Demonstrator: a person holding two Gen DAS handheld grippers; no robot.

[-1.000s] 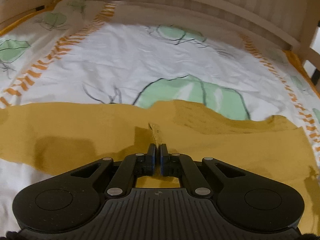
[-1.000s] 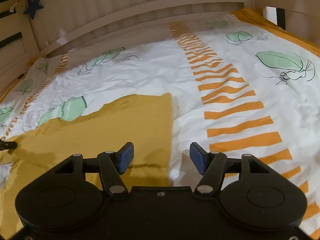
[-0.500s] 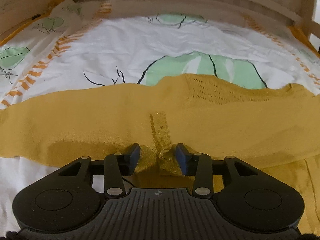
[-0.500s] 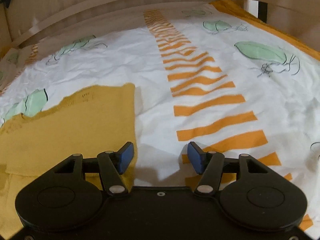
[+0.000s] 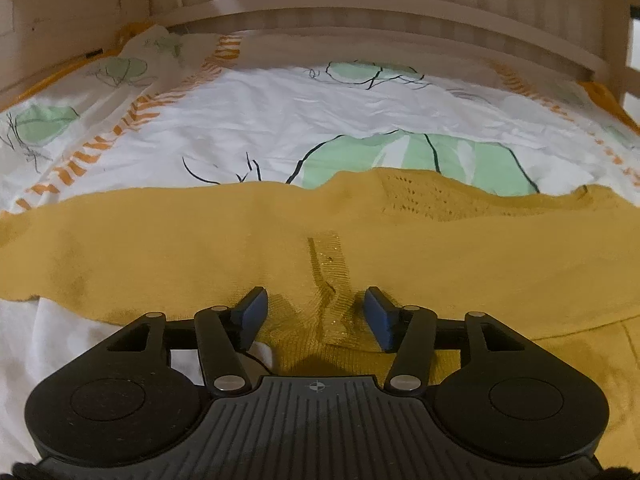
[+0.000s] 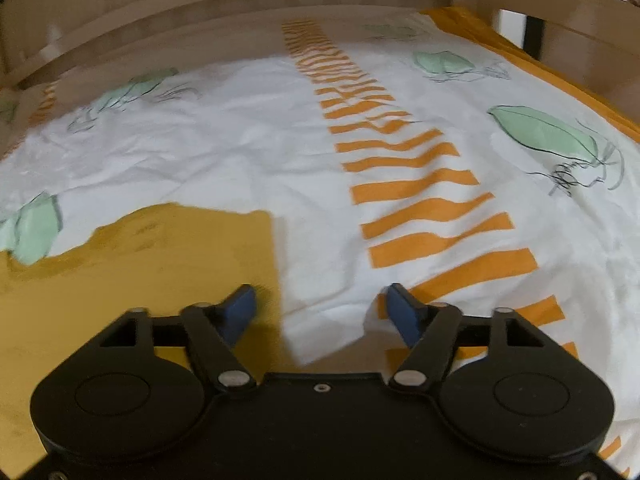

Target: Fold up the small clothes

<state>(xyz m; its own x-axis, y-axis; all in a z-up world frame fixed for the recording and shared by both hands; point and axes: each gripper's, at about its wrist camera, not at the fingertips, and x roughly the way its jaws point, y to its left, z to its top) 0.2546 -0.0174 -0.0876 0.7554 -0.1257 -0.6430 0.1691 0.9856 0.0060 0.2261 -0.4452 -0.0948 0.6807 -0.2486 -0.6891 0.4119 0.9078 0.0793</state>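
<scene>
A mustard-yellow knit garment lies flat across the bed, folded over so an upper layer overlaps a lower one at the right. A ribbed seam strip runs toward my left gripper, which is open with its blue pads either side of the strip, just above the cloth. In the right wrist view the garment's right edge lies at lower left. My right gripper is open and empty, its left pad over the garment's edge, its right pad over the sheet.
The bed sheet is white with green leaf prints and orange striped bands. A wooden bed rail curves around the far side, and another rail stands at the right.
My left gripper opened and let go of the garment's seam strip, which now lies flat. My right gripper stayed open and shifted right along the garment's edge.
</scene>
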